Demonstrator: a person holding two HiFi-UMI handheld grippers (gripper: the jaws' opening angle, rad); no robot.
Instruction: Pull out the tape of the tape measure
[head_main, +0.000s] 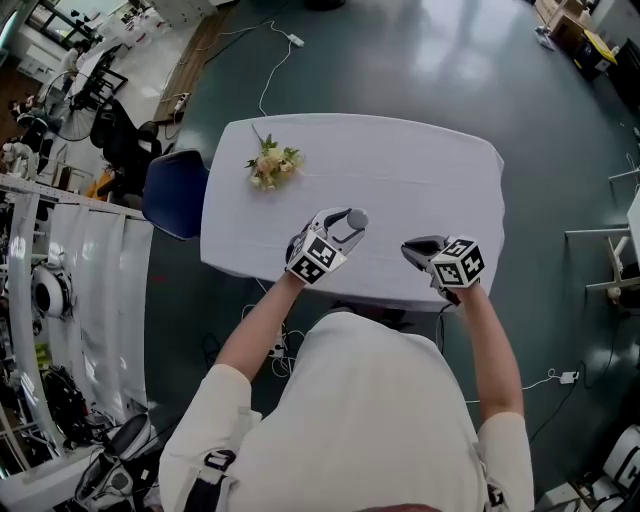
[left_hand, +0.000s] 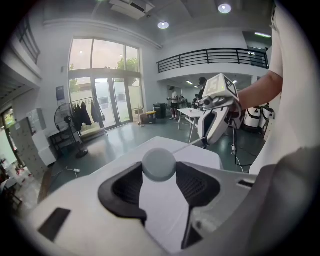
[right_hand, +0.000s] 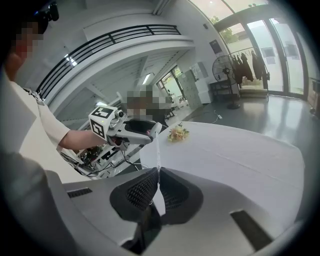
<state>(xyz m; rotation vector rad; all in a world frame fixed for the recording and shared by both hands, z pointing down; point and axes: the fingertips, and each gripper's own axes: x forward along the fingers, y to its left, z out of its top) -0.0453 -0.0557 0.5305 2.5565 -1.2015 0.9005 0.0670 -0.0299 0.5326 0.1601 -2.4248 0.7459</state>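
Two grippers are working over one white table (head_main: 440, 170). The left gripper (head_main: 345, 228) is holding the one tape measure (head_main: 357, 218), a round grey case. Its jaws are standing wide apart, with the pads pressing on either side of the case. The right gripper (head_main: 410, 248) is pinching the one tape (right_hand: 158, 156), a thin pale strip, between jaws that are closed nearly together. The case is hanging above the near part of the table, just in front of the person, and the two grippers are sitting near each other but apart. One small bunch of flowers (head_main: 272, 165) is lying toward the far left of the table, and one blue chair (head_main: 175, 192) is standing against its left edge. The head view is showing both grippers, the person's arms and the whole table at once, but the tape is too thin to make out there. The right gripper view is showing the tape running straight up from its jaws to the tip of the left gripper, with the flowers lying beyond. The left gripper view is showing the case filling the gap between its pads, and the right gripper is hovering past the table's edge. Both gripper views are taking in one standing fan (left_hand: 70, 120) by the glass doors, which the head view is not showing.
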